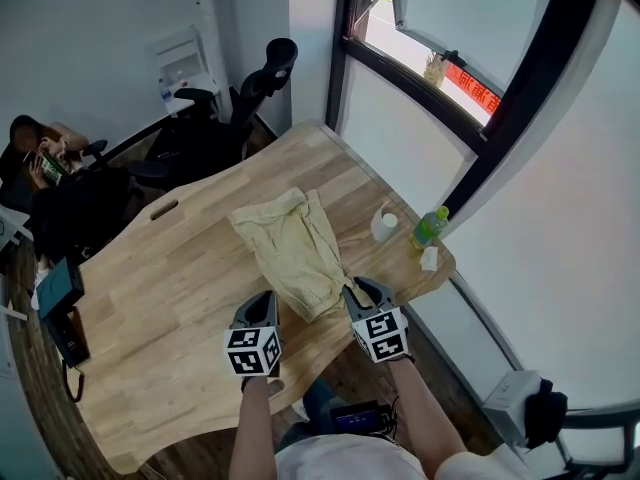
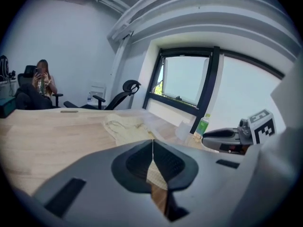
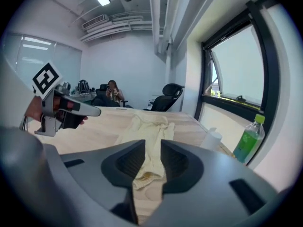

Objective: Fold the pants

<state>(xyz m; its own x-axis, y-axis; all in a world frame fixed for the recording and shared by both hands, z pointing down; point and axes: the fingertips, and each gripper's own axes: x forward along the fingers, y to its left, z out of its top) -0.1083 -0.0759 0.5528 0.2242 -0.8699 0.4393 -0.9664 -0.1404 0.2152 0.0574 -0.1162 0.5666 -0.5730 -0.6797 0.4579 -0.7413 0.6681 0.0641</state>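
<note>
Beige pants [image 1: 295, 243] lie folded lengthwise on the wooden table [image 1: 170, 298], waist far, leg ends near me. My left gripper [image 1: 265, 300] sits just left of the near end, jaws shut; in its own view [image 2: 152, 150] the pads meet and the cloth [image 2: 124, 126] shows only beyond them. My right gripper [image 1: 358, 288] is at the right side of the near end. In the right gripper view [image 3: 152, 160] its jaws stand parted, with the pants' leg end [image 3: 150, 141] lying in line with the gap, pads not pressing it. The left gripper [image 3: 71, 109] shows there at left.
A green bottle [image 1: 430, 226], a white cup [image 1: 384, 224] and a crumpled tissue [image 1: 429, 258] stand near the table's right edge. Dark devices [image 1: 60, 288] rest at the left edge. Office chairs [image 1: 250, 98] and a seated person [image 1: 40, 153] are beyond the table.
</note>
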